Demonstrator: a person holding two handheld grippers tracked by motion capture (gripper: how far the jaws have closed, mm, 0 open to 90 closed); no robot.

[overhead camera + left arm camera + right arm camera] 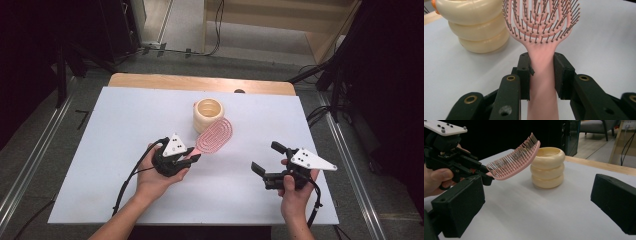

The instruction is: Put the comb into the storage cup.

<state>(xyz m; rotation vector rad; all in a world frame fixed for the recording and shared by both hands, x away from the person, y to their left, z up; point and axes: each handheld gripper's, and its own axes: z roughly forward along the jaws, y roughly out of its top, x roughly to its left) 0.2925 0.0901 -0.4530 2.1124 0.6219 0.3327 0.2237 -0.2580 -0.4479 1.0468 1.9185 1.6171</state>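
Left gripper (192, 159) clamped on the handle of a pink hairbrush (215, 135), pads pressing it from both sides, bristles up. Brush head lifted off the white table (125, 150), tilted toward one o'clock, its tip over the rim of a cream ringed cup (208, 114). Right gripper (267, 159) at four o'clock, well apart, jaws spread wide, nothing between.

Brush (215, 135) in left tool (192, 157), head just beside holder (208, 114); right tool (269, 162) well apart.
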